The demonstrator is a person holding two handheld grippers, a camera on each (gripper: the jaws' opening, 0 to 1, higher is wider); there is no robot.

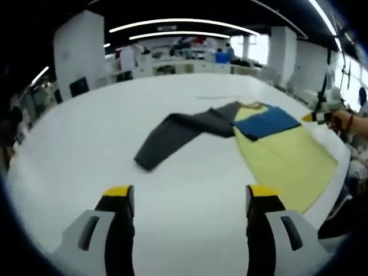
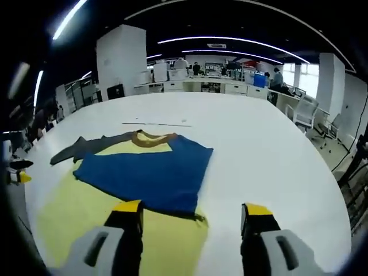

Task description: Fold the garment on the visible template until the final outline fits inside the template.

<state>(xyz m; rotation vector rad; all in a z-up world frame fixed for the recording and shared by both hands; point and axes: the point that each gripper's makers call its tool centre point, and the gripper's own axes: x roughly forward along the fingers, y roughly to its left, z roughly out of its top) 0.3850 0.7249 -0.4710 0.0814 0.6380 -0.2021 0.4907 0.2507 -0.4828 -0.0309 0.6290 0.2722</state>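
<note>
The shirt (image 2: 144, 178) lies flat on the white table (image 2: 270, 149): a yellow body, one blue sleeve folded across the chest, one dark grey sleeve (image 1: 172, 135) stretched out sideways. The left gripper (image 1: 190, 192) and right gripper (image 2: 192, 210) hover above, jaws apart, holding nothing.

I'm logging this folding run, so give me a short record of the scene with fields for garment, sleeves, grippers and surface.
garment: yellow shirt lying flat, brown collar
blue sleeve: blue sleeve folded across the body
grey sleeve: grey sleeve still spread out sideways
left gripper: left gripper open, above bare table, holding nothing
right gripper: right gripper open, over the shirt's edge, holding nothing
surface: white table
</note>
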